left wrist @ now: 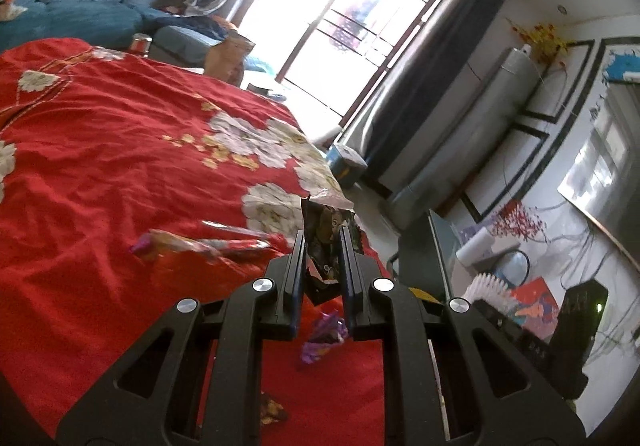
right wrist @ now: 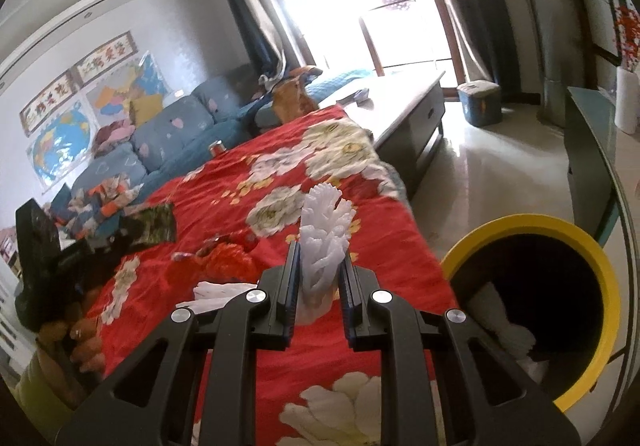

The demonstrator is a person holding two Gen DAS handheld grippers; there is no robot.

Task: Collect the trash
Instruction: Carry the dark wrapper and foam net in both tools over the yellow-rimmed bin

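Observation:
My left gripper (left wrist: 322,234) is shut on a dark crumpled snack wrapper (left wrist: 326,230), lifted above the red flowered cloth (left wrist: 120,149). My right gripper (right wrist: 320,248) is shut on a white foam net sleeve (right wrist: 326,234) that stands upright between its fingers. To its right sits a yellow-rimmed bin (right wrist: 600,270) with white trash (right wrist: 506,330) inside. Loose on the cloth are a pink-orange wrapper (left wrist: 188,246), a purple wrapper (left wrist: 324,338), a brown scrap (left wrist: 272,412), a red crumpled bag (right wrist: 228,262) and a white piece (right wrist: 216,292). The dark wrapper (right wrist: 156,224) also shows at the left of the right wrist view.
A person's hand (right wrist: 84,342) grips the other tool at the left edge. A blue sofa (right wrist: 176,129) runs behind the table, a low cabinet (right wrist: 420,113) stands further along it, and a blue stool (right wrist: 480,101) sits by the window. Tiled floor (right wrist: 480,185) lies right of the table.

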